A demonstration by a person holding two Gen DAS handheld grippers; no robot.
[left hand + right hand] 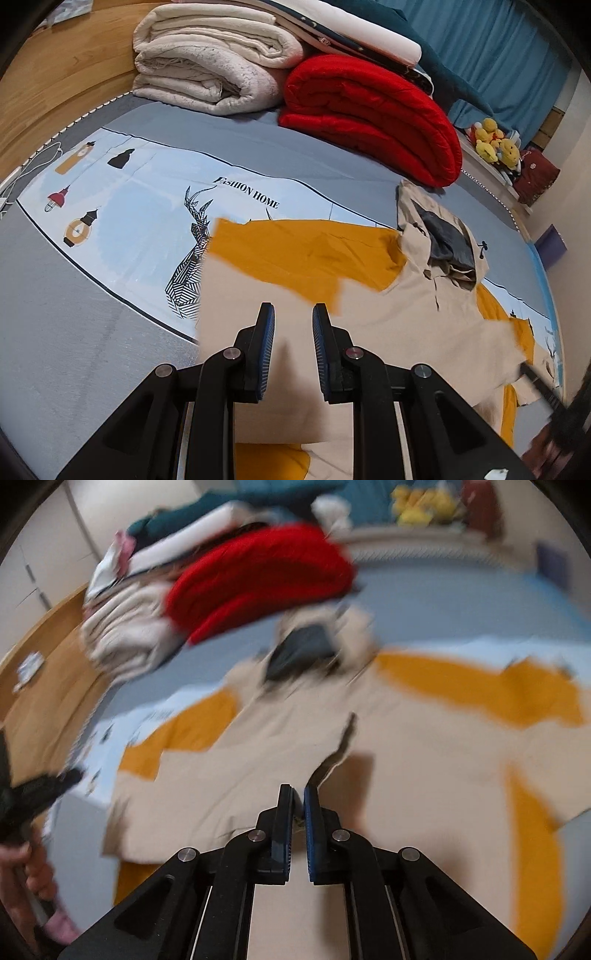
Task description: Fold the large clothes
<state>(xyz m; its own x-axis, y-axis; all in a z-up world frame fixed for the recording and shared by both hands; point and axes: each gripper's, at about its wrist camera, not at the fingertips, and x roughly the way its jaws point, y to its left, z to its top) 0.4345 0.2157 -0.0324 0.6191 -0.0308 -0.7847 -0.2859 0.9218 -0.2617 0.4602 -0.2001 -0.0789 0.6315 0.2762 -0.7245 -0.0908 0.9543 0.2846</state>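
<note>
Jacket [369,332] spread on bed [74,332]; we are mid-fold. Left tongs [293,314] slightly spread, empty; right tongs [298,797] pressed together, apparently empty through blur. Next: pinch a hem.

I see one big jacket [388,314] spread out flat on the bed. It is light tan with orange-yellow parts on the sleeves and sides. Its hood [443,236] lies open at the top, near the far end of the bed, and the inside of the hood is dark grey. The front has an open slit below the hood. In the right view the jacket [424,746] looks blurry.
</note>
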